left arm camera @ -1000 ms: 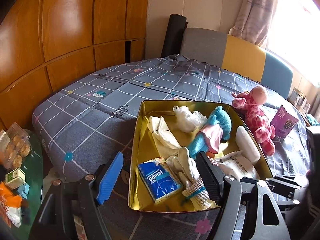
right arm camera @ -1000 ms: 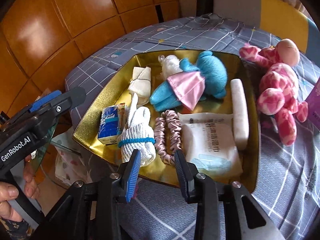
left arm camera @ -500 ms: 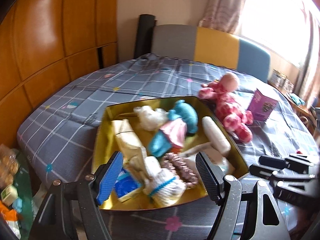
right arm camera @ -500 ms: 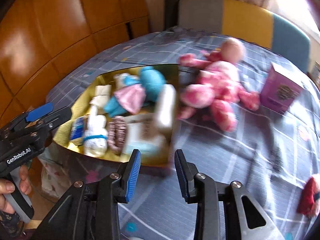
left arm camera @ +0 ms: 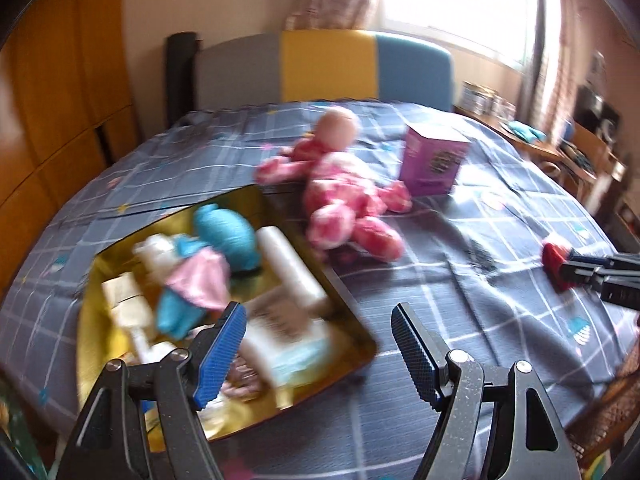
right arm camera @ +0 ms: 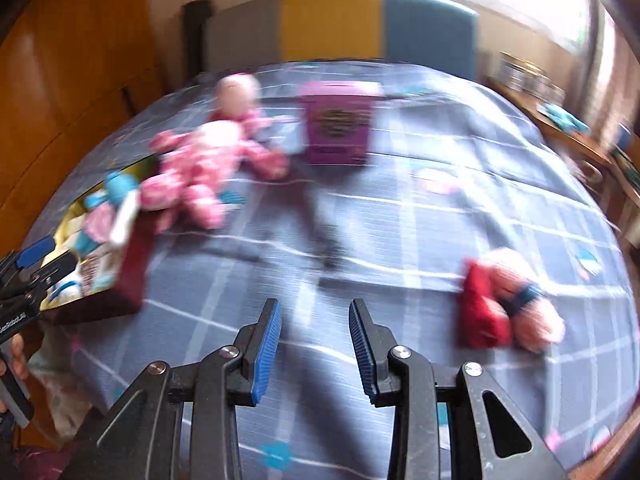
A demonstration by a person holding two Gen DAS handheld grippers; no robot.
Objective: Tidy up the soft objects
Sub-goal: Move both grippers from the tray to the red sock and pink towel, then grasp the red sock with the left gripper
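- Well along, judging by the gold tray (left arm camera: 352,308) near the bed's left edge: already packed with a blue plush in a pink skirt (left arm camera: 212,268), a white roll (left arm camera: 288,264), a white pack (left arm camera: 288,344) and folded cloths, all blurred
- Still loose on the grey checked bedspread (left arm camera: 460,280): a pink spotted plush toy (left arm camera: 340,192) lying just beside the tray's far right corner, toward the headboard (left arm camera: 328,68)
- Also loose: a red and pink bundle of soft cloth (right arm camera: 504,304) tied with a dark band, well apart from the tray, toward the bed's right edge
- Purple box (left arm camera: 434,164) upright beside the pink plush toy; looks stiff, so probably not part of the sorting
- So two soft things left to bring in, as far as shown; tray looks crowded, room for the big plush doubtful
- Left gripper (left arm camera: 318,352) spread wide, nothing between the blue pads, hovering over the tray's near right corner without touching it
- Right gripper (right arm camera: 314,350) parted to a narrower gap, only bare bedspread showing between the pads, nothing pinched
- Right gripper aimed at open bedspread with the red and pink bundle off to its right, near but apart; likely the next pick, needing a wider spread to take the bundle's bulk
- Heavy blur in both views, so finer detail of the tray's contents impossible to tell
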